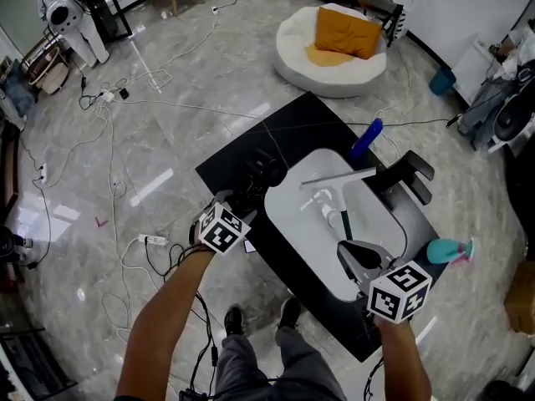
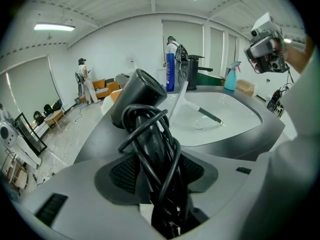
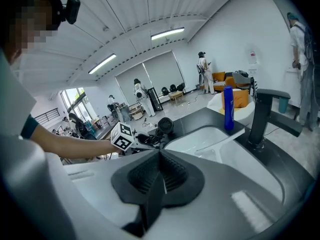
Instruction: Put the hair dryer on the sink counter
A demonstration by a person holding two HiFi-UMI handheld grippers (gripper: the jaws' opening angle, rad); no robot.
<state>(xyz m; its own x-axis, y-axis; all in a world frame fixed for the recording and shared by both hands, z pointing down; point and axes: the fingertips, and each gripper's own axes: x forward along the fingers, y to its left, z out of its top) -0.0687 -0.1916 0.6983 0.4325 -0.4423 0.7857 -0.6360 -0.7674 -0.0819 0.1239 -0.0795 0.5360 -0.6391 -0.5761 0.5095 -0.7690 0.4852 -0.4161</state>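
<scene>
Your left gripper (image 1: 244,203) is clamped on the handle of the black hair dryer (image 2: 142,96), whose cord is wound in loops around that handle. The jaws stand wide, with the handle and cord filling the space between their pads. In the head view the dryer sits over the black sink counter (image 1: 251,153), at about 10 o'clock from the white basin (image 1: 288,211), with its barrel pointing away from you. No view shows whether it rests on the counter or hangs just above it. Your right gripper (image 1: 351,256) has its jaws pressed together with nothing between them, and it hovers over the basin's near side at about 5 o'clock. A blue bottle (image 1: 366,139) stands on the counter at 1 o'clock from the basin, and a black faucet (image 1: 410,174) stands at 2 o'clock. A teal spray bottle (image 1: 451,251) lies at 4 o'clock, at the counter's edge.
</scene>
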